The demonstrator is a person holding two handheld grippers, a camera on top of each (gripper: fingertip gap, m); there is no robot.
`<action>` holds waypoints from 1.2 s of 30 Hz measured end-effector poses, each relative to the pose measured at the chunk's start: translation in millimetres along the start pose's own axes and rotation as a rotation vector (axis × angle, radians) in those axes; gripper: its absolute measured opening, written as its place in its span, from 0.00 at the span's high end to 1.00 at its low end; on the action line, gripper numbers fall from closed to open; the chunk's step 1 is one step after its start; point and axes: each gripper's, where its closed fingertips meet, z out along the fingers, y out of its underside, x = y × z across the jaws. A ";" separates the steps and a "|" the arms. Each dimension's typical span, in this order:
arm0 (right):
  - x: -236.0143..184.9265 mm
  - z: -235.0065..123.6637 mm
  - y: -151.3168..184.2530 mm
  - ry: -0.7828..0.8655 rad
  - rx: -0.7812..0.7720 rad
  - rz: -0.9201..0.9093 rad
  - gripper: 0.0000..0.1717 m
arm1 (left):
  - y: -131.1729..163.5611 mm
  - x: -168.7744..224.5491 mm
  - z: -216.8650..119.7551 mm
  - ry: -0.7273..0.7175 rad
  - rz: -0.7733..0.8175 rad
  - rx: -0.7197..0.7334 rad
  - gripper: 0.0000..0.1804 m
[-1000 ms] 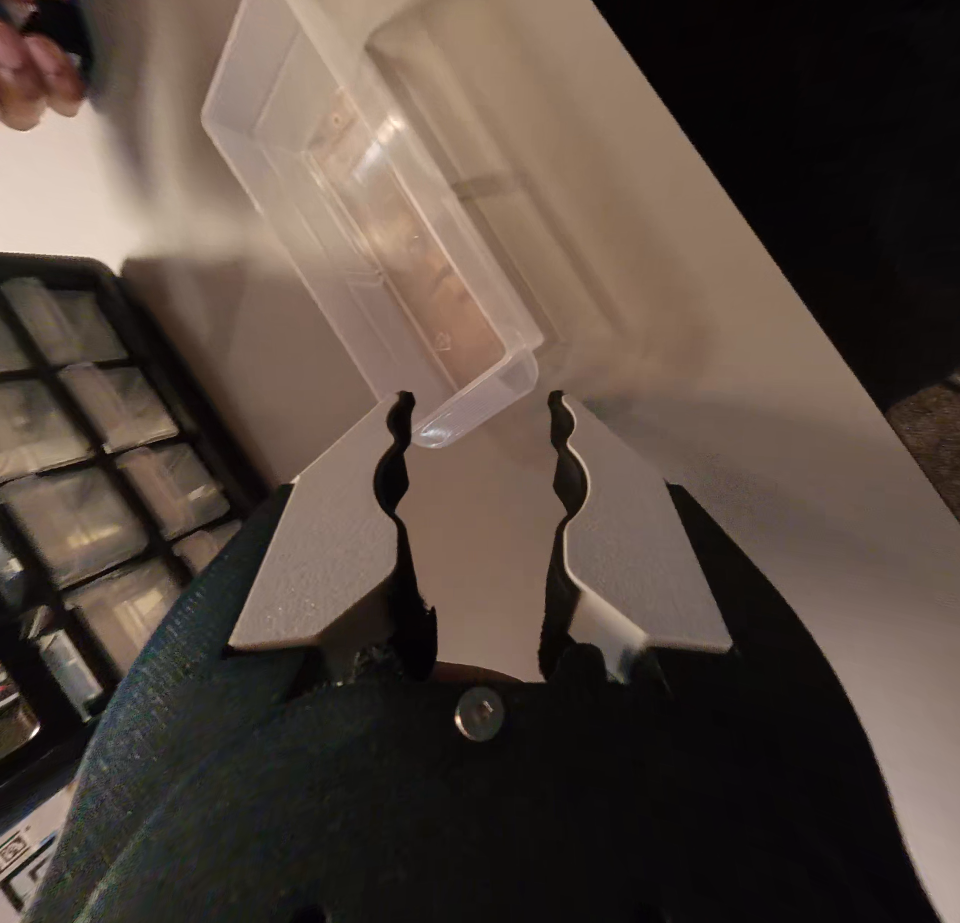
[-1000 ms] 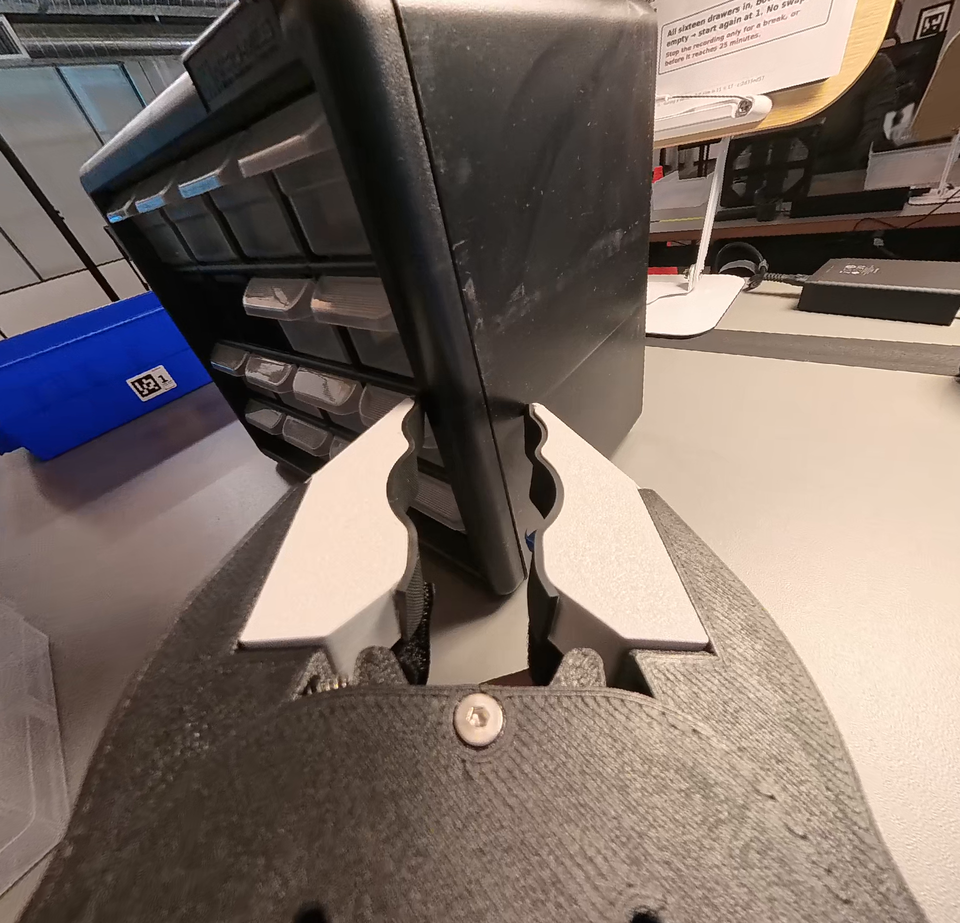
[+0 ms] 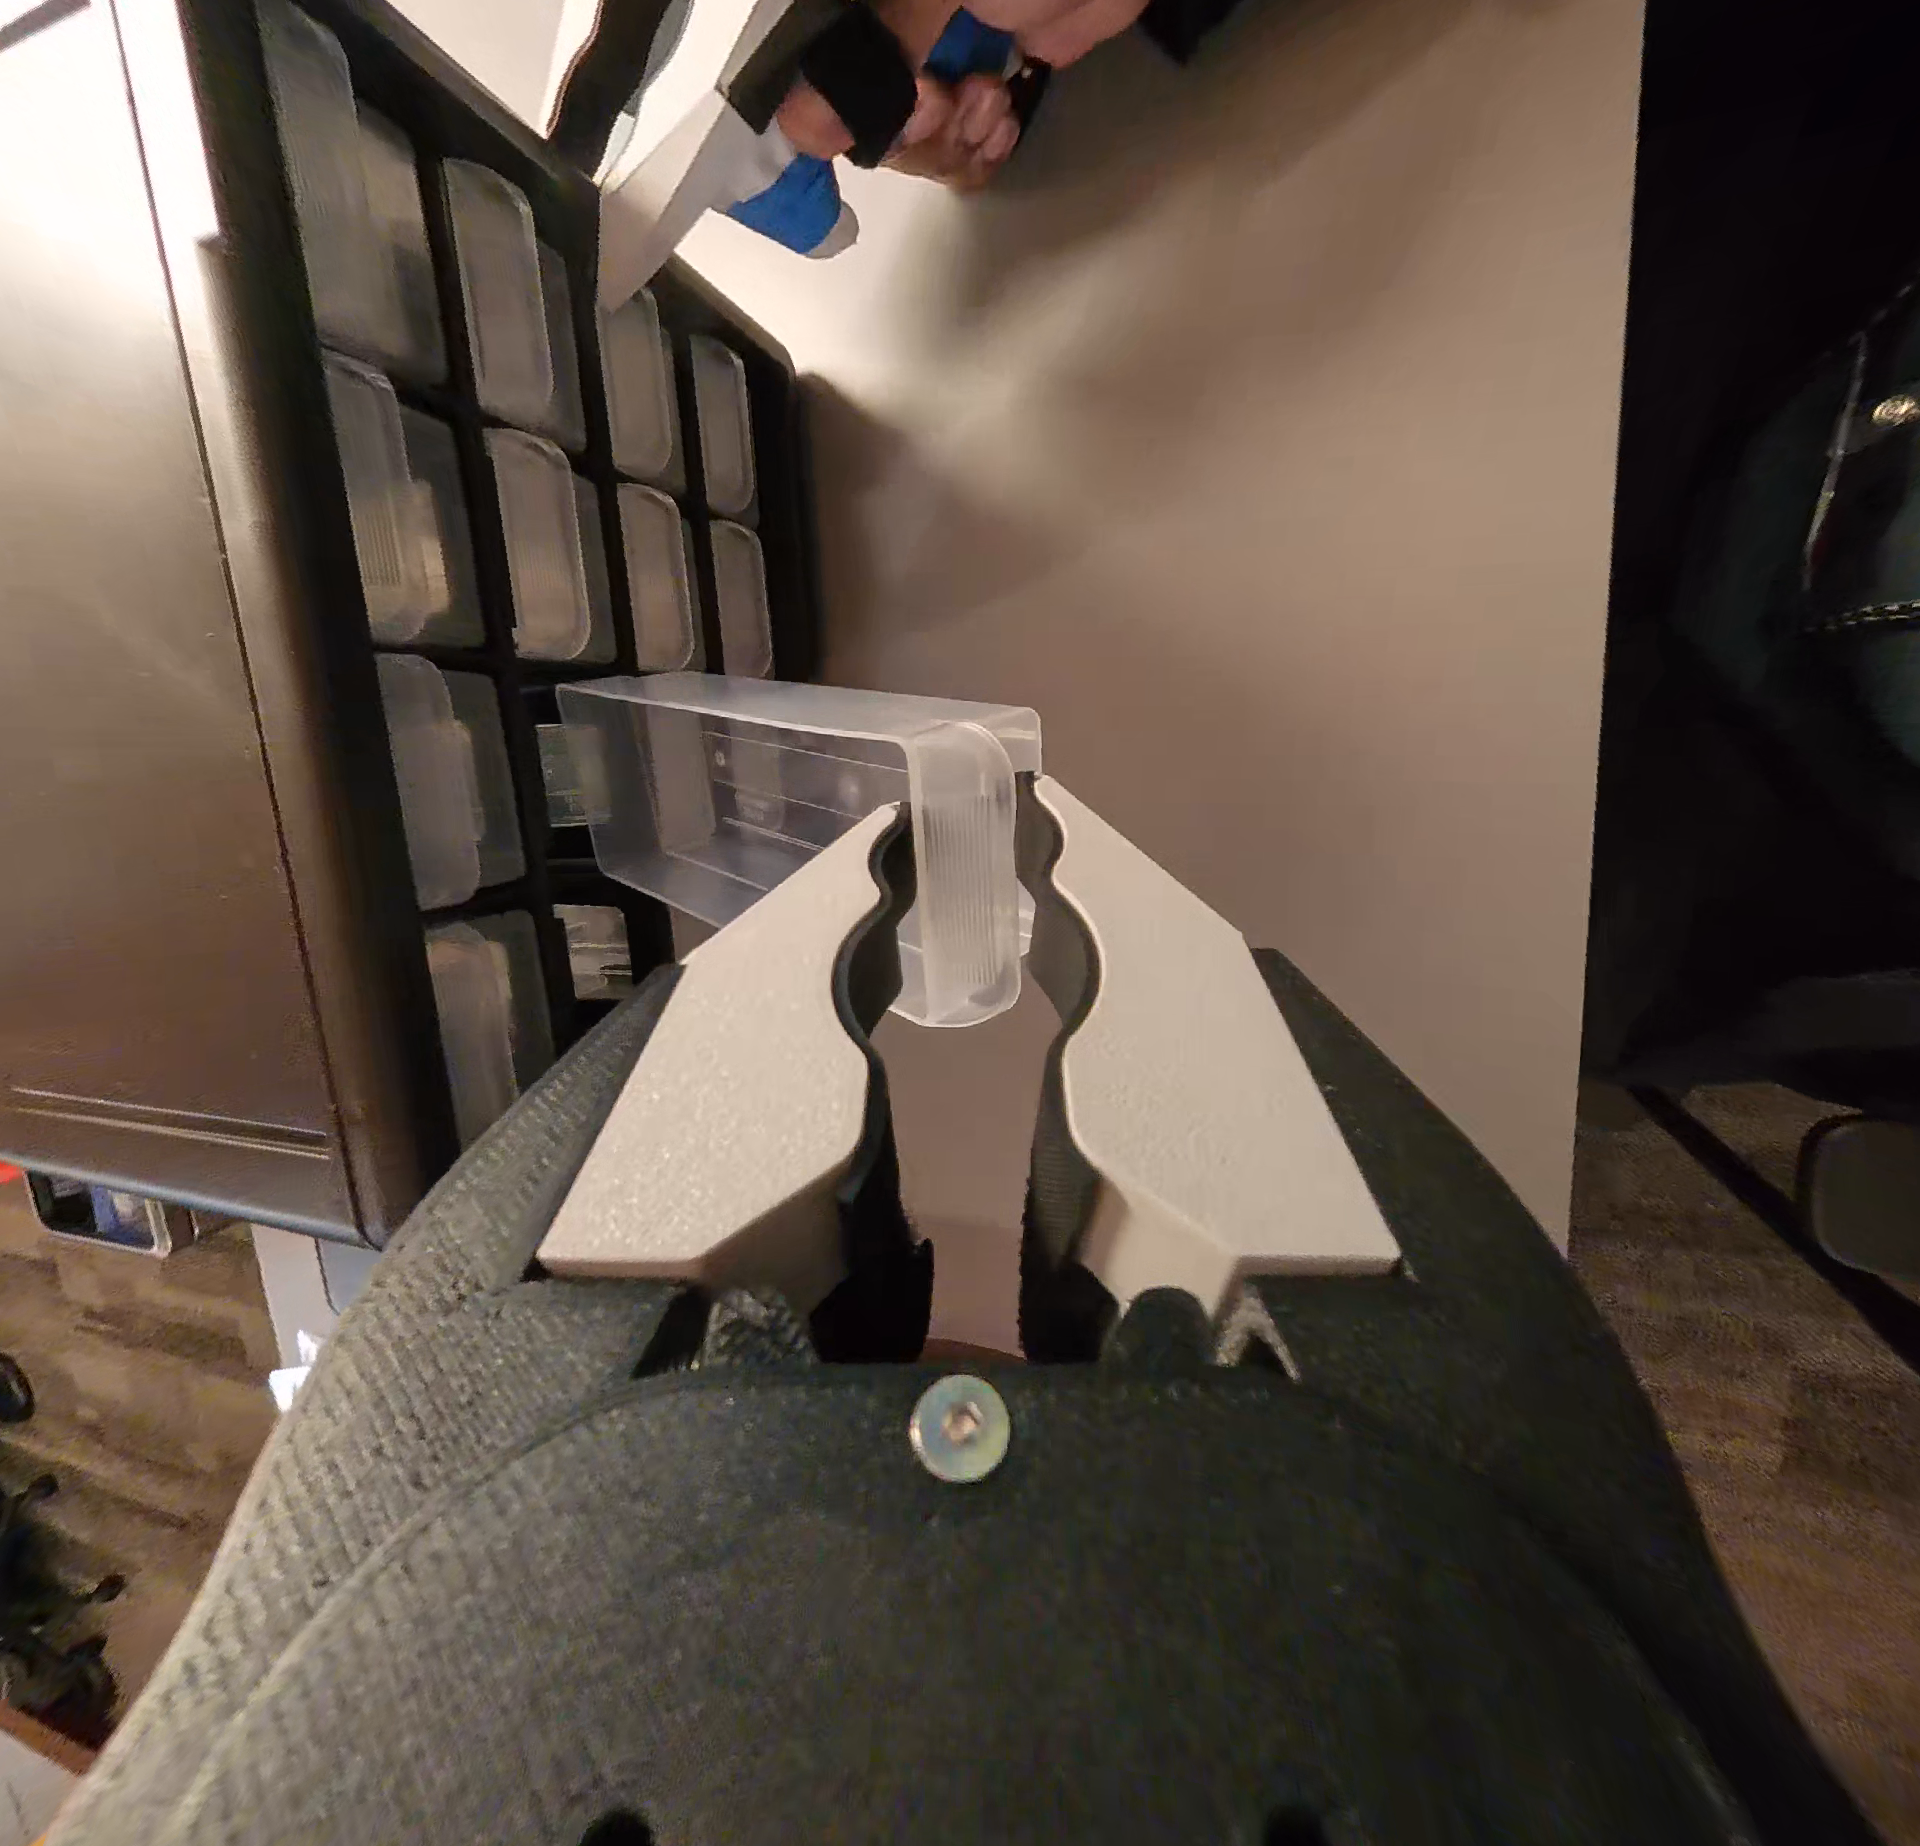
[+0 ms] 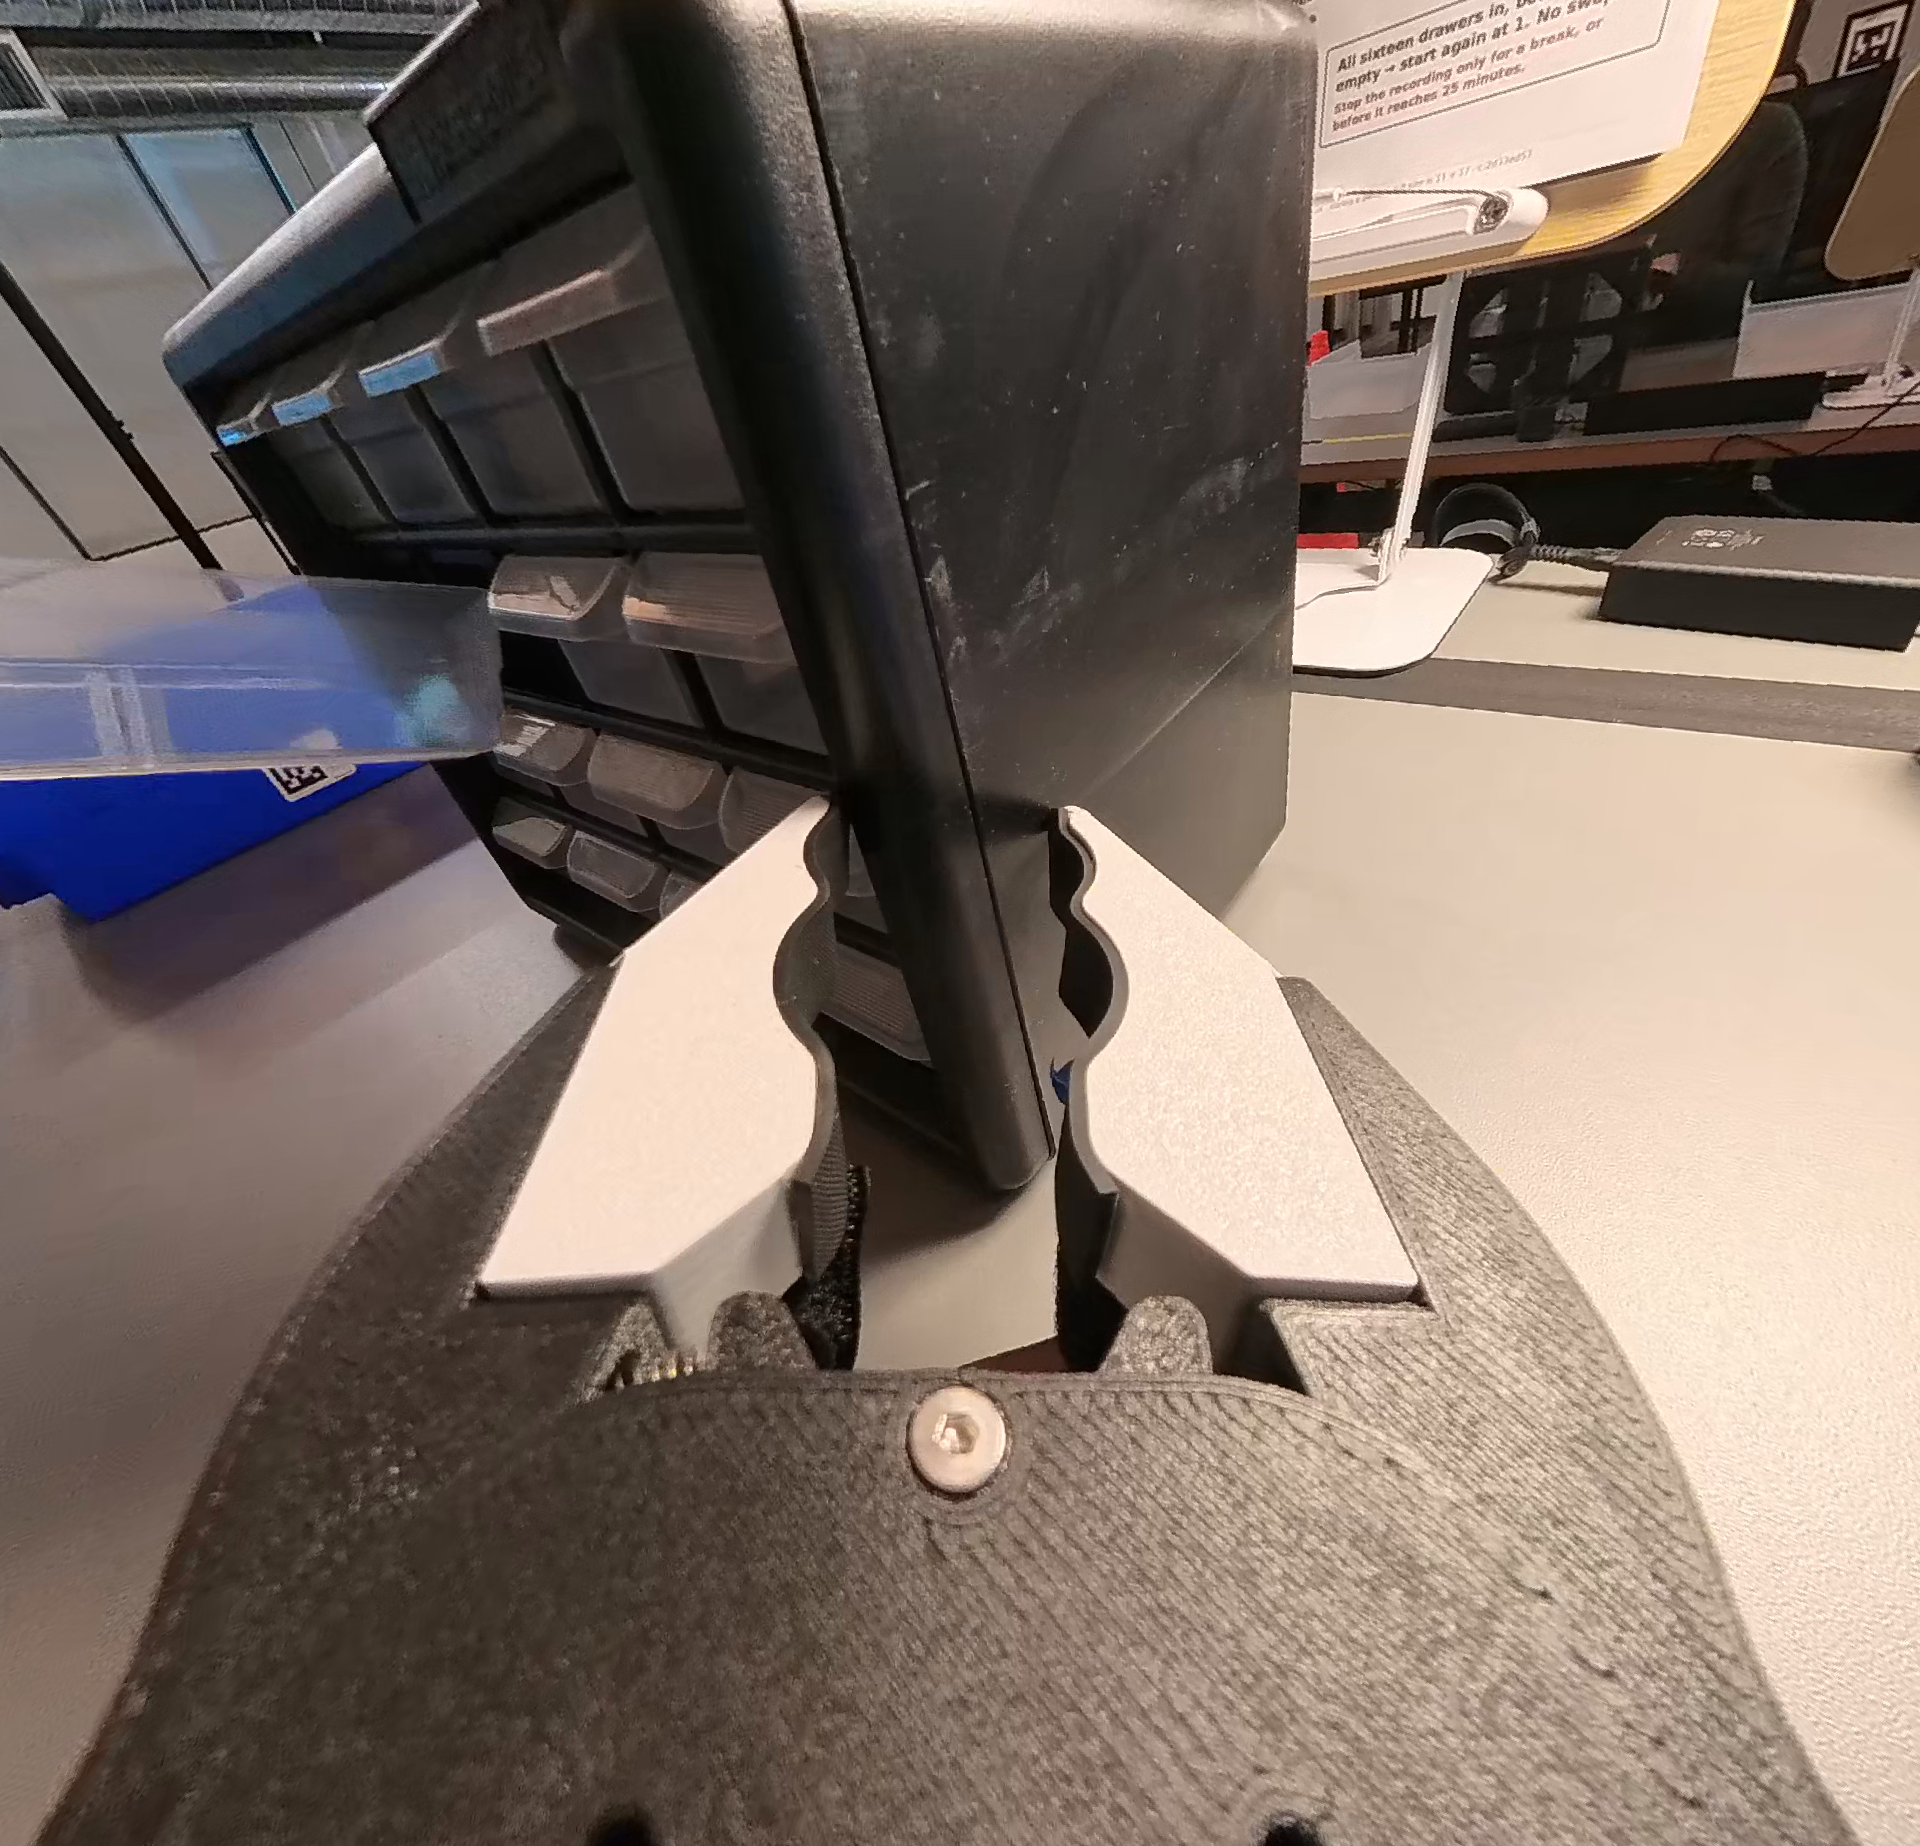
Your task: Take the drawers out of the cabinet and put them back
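Note:
My left gripper point(image 3: 961, 840) is shut on the ribbed handle point(image 3: 961, 913) of a clear plastic drawer point(image 3: 748, 788). It holds the drawer in the air in front of the black cabinet point(image 3: 208, 653), with the far end at an open slot point(image 3: 566, 788). In the right wrist view the same drawer point(image 4: 239, 674) shows at the left, by the cabinet's second row. My right gripper point(image 4: 940, 830) is clamped on the front right corner of the cabinet point(image 4: 1060, 446), one finger on its front and one on its side. It also shows in the left wrist view point(image 3: 665, 134) with a hand point(image 3: 977, 82).
A blue bin point(image 4: 156, 830) stands left of the cabinet. A white lamp base point(image 4: 1382, 601) and a black box point(image 4: 1766, 581) lie behind on the right. The table edge point(image 3: 1600, 653) runs along the right of the left wrist view, with floor beyond.
My left gripper closed on the handle of the clear drawer that lay on the table, and carried it to the cabinet's front. My right gripper has stayed on the cabinet's corner.

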 end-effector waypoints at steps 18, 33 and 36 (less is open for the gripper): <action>0.1 -0.2 0.0 -0.004 0.000 0.004 0.76 | -12.6 -11.4 16.6 -0.116 0.122 -0.118 0.90; 0.1 -0.3 0.0 -0.004 0.000 0.003 0.76 | 13.5 -30.7 52.2 -0.414 0.309 -0.155 0.90; -0.7 -0.2 0.3 -0.006 -0.001 -0.002 0.76 | 13.1 -44.1 59.6 -0.467 0.281 -0.097 0.90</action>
